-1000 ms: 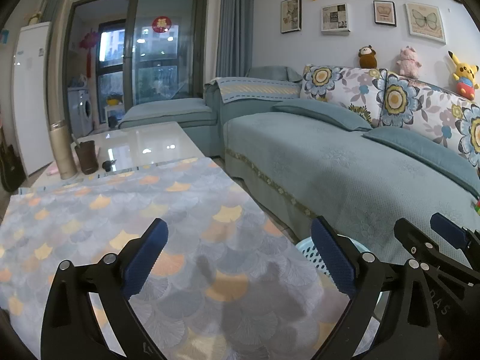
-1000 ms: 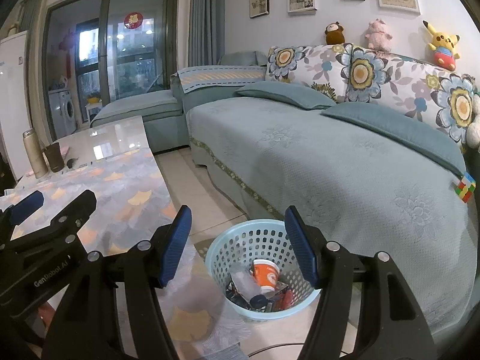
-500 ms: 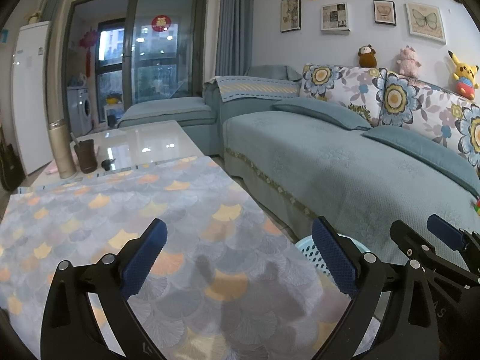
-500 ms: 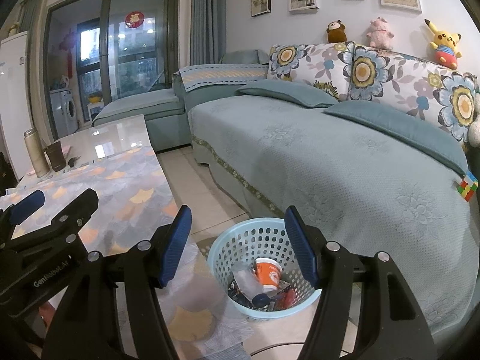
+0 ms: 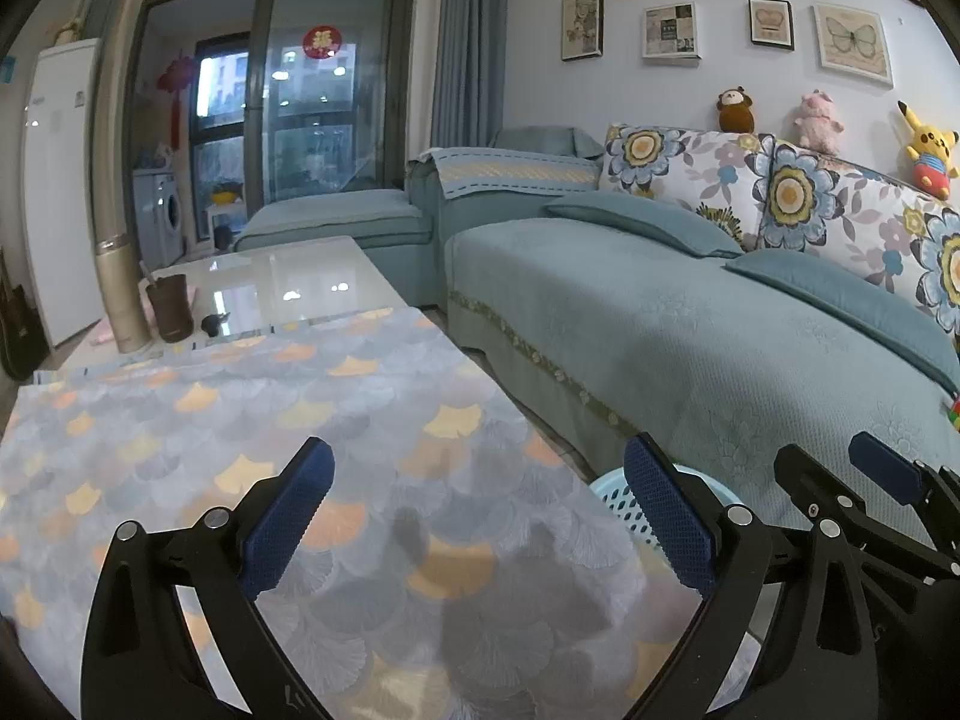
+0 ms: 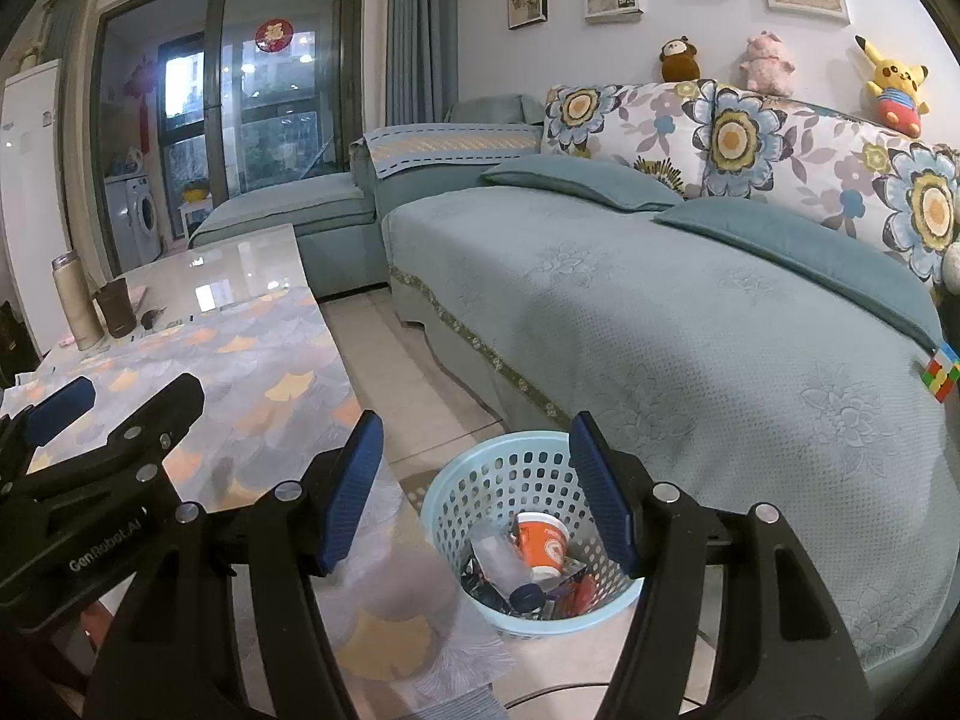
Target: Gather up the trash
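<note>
1. Trash, an orange-and-white paper cup [image 6: 542,543], a clear plastic bottle with a dark cap [image 6: 501,558] and some crumpled wrappers, lies at the bottom of the pale blue perforated plastic basket [image 6: 480,483], which stands on the tiled floor.
2. Judged from that, the collecting looks nearly or wholly done: the scallop-patterned cloth on the worktop [image 5: 372,408] beside the basket carries no litter that I can see.
3. What stays at the worktop's end far from the basket, a tall beige flask [image 5: 120,300], a brown cup [image 5: 171,309] and a small dark object, does not look like trash, though the small object is too small to tell.
4. Left tool [image 5: 477,516] hangs open and empty over the cloth, beside the basket; right tool [image 6: 474,486] is open and empty directly above the basket.
5. Basket sits in the narrow aisle between the worktop's draped edge and the teal-covered sofa [image 6: 690,330]; room is tight sideways, freer upward and along the aisle away from the basket.
6. A thin cable lies on the floor just beside the basket.
</note>
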`<act>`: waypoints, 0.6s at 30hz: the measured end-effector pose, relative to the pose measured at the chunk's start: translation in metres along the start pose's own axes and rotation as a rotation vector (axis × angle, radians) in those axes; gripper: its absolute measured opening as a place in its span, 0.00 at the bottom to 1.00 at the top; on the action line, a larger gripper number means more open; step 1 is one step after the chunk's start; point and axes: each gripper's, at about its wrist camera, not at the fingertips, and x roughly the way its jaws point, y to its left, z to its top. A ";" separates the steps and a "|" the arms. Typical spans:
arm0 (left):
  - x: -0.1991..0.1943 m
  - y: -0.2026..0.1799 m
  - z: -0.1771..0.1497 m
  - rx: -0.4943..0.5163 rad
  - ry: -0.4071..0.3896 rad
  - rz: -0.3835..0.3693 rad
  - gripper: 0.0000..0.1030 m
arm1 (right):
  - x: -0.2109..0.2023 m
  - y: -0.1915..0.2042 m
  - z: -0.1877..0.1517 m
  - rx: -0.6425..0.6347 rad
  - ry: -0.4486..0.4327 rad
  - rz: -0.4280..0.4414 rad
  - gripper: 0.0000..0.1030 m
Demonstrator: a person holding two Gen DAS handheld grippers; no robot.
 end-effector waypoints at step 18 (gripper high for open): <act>0.000 0.001 0.001 0.000 0.002 0.000 0.92 | 0.000 0.000 0.000 0.002 0.001 0.001 0.59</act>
